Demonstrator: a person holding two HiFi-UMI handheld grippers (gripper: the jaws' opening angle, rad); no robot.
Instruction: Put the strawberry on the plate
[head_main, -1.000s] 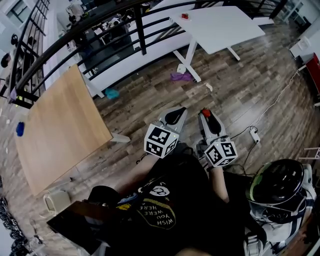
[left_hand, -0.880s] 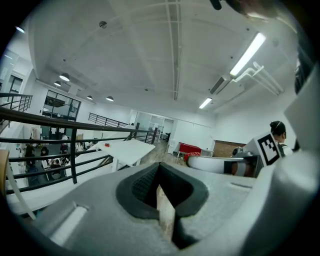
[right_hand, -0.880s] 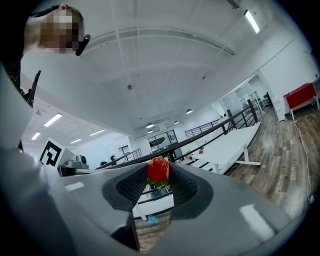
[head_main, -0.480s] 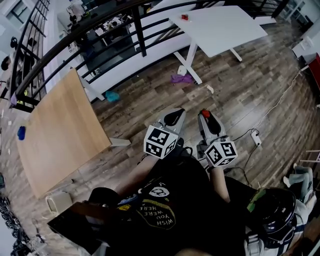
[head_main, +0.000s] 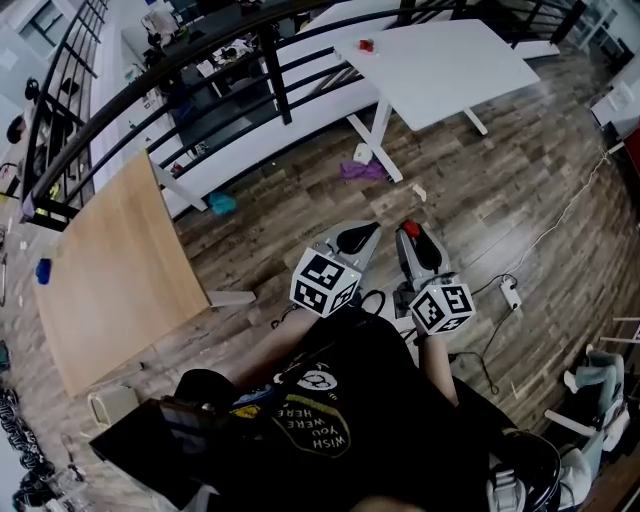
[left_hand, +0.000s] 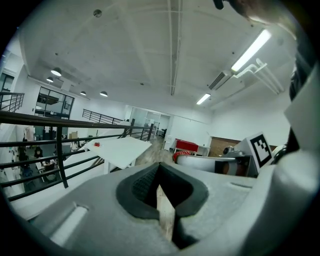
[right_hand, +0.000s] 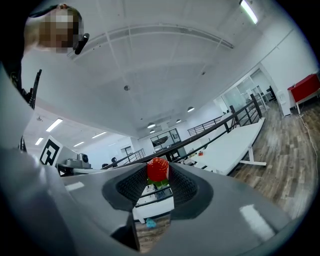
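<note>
Head view: we see both grippers held side by side close to the person's body, above a wood-plank floor (head_main: 500, 190), their marker cubes nearest us. The left gripper (head_main: 352, 238) has its fingers drawn together with nothing in them, while the right gripper (head_main: 413, 232) carries the strawberry (head_main: 411, 227) at its tip. Far off stands a white desk (head_main: 450, 65) with a small red object (head_main: 366, 45) near its far-left corner, well apart from both grippers. A wooden desk (head_main: 110, 270) lies to the left, a black railing (head_main: 272, 75) runs along the far side, and a purple scrap (head_main: 360, 170) lies on the floor by the white desk's leg. Left gripper view: the dark fingers (left_hand: 137, 187) meet at their tips, leaving only a thin sliver of floor showing between them, and they hold nothing. The white desk (left_hand: 120, 150) shows beyond the railing (left_hand: 60, 150), and the right gripper's marker cube (left_hand: 260, 147) sits at the right. Right gripper view: the fingers (right_hand: 129, 186) are closed on the strawberry (right_hand: 157, 170), which is pinched at their tips, red body up and green leaves below. The white desk (right_hand: 235, 142) stretches away at the right.
</note>
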